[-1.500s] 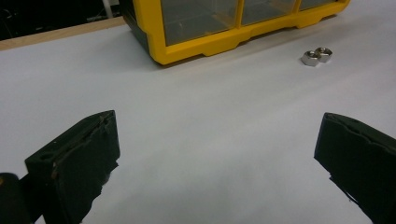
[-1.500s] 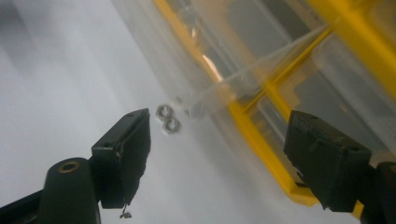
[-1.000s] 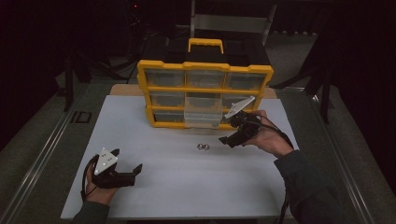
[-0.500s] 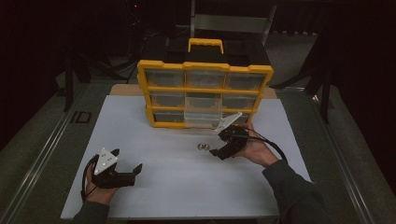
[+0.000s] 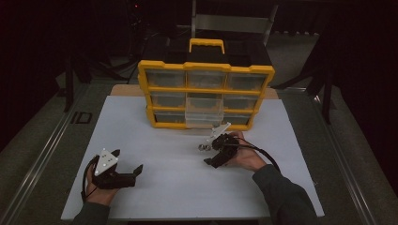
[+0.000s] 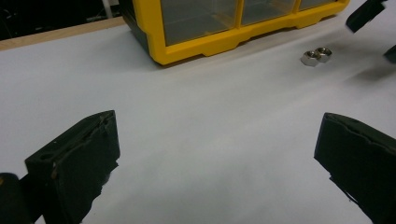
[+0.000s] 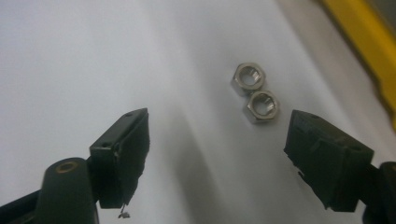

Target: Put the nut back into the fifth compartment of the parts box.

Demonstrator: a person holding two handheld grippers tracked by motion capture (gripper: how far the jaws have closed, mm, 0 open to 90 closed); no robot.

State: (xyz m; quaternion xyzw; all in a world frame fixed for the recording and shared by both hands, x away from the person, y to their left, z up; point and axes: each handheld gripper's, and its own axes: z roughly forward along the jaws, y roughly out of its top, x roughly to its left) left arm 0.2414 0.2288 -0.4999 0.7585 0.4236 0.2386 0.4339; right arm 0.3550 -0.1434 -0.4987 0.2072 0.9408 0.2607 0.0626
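A: Right claw (image 7: 217,158)?
B: Spread, jaws just opened wider, nothing between them. Two hex nuts (image 7: 255,93) touching each other on the bench (image 5: 187,187), at 1 o'clock ahead of it.
A: Left claw (image 6: 217,158)?
B: Spread too, empty, low over the bench. Nuts at its 1 o'clock, near the yellow organizer (image 5: 206,93).

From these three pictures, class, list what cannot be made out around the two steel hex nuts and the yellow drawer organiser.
- Yellow drawer organiser: drawer contents, high view, too dim behind cloudy fronts.
- Two steel hex nuts: thread detail, right gripper view, blurred.
- Right gripper: cut off by the left gripper view's edge.
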